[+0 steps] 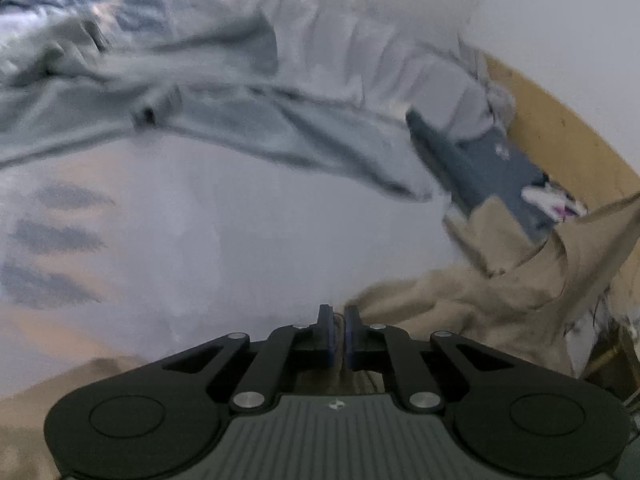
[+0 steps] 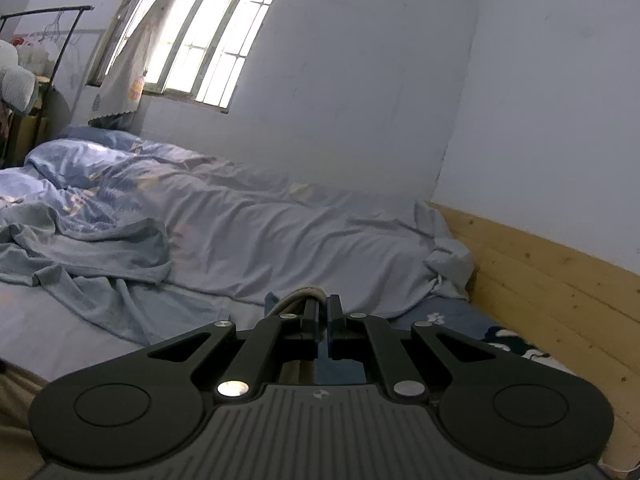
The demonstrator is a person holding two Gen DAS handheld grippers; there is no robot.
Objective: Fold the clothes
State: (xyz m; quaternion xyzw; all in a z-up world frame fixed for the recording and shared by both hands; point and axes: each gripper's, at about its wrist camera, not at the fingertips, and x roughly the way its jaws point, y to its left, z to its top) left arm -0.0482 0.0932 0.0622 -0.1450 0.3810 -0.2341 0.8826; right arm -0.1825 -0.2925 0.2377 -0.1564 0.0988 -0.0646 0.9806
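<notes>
The crumpled beige cotton garment [image 1: 500, 292] is lying bunched toward the right edge of the bed, near the pale wooden bed board [image 1: 560, 128], and it is showing no crease or flat fold anywhere. The folding is therefore sitting at its very start, by my reading: the cloth is only being gathered, not yet spread.

The left gripper [image 1: 339, 332] is pinching a thin edge of that beige cloth, its jaws closed on the fabric with only a sliver between the blue pads. The left view is smeared, so finer detail of the hold is hard to tell.

The right gripper [image 2: 323, 320] is also standing with its jaws closed, and a pale cream folded strip of cloth [image 2: 298, 298] is arching out just beside its left finger; it is probably the same garment, though the pictures do not settle that.

Behind, the rumpled light blue blanket [image 2: 92, 256] and the pale blue quilt [image 2: 280, 232] are lying along the far side of the bed.

Still to come, as I judge it: lifting the garment taut between both hands, laying it flat on the bare sheet [image 1: 248, 232], then folding it over.
</notes>
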